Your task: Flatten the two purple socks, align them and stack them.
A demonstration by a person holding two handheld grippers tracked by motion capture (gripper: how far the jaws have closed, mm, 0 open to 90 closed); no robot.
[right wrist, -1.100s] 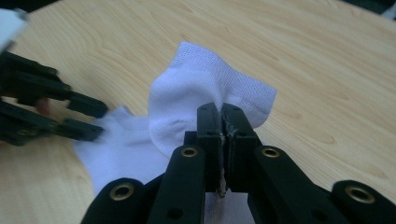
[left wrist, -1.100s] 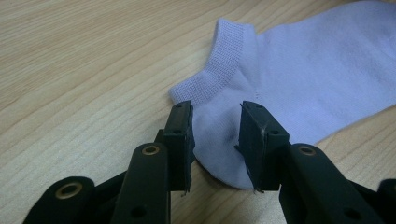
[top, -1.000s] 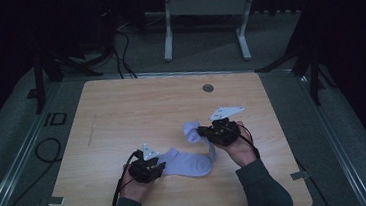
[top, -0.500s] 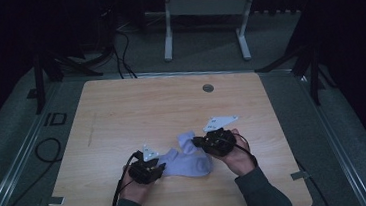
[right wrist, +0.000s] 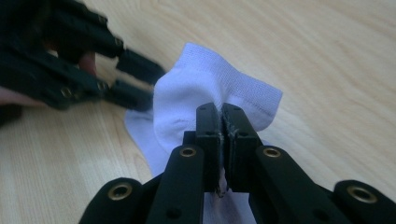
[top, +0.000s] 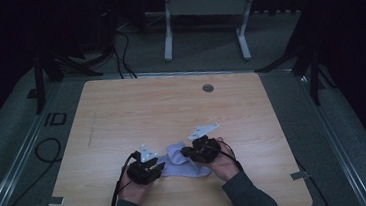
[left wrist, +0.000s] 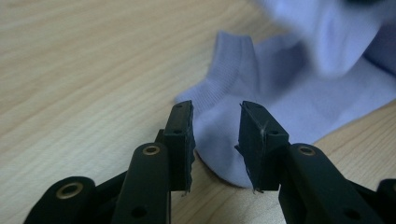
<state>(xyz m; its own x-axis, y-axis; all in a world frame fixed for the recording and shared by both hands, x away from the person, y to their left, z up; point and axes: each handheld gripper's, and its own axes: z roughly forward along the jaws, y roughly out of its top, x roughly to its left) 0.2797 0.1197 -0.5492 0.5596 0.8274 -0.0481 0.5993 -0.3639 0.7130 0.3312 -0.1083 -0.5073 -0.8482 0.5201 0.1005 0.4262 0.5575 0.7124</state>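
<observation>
Sock (top: 182, 162): a pale lavender-white ankle sock lying on the near part of the table, between the two grippers; in the left gripper view (left wrist: 289, 88) its ribbed cuff points toward the far left and its rounded edge lies flat on the wood.
Left gripper (top: 149, 170): held low over the table at the sock's left end; in its own view (left wrist: 215, 140) the two black jaws stand apart with a clear gap, one on each side of the sock's rounded edge, and the fabric lies flat between them, not pinched.
Right gripper (top: 194, 152): held at the sock's right side; in its own view (right wrist: 221, 140) the jaws are pressed together on a fold of the sock (right wrist: 205, 88), and the fabric rises from the table in a hump ahead of the jaw tips.
Left hand (top: 137, 188): grasps the left gripper from the near side; a dark sleeve reaches the bottom edge.
Right hand (top: 228, 163): grasps the right gripper; its forearm runs to the bottom edge.
Table (top: 136, 112): light wood-grain top with a small round grommet (top: 208, 87) near the far edge.
Surroundings: grey floor with a dark cable (top: 44, 150) to the left of the table and a grey metal frame (top: 202, 16) beyond it.
</observation>
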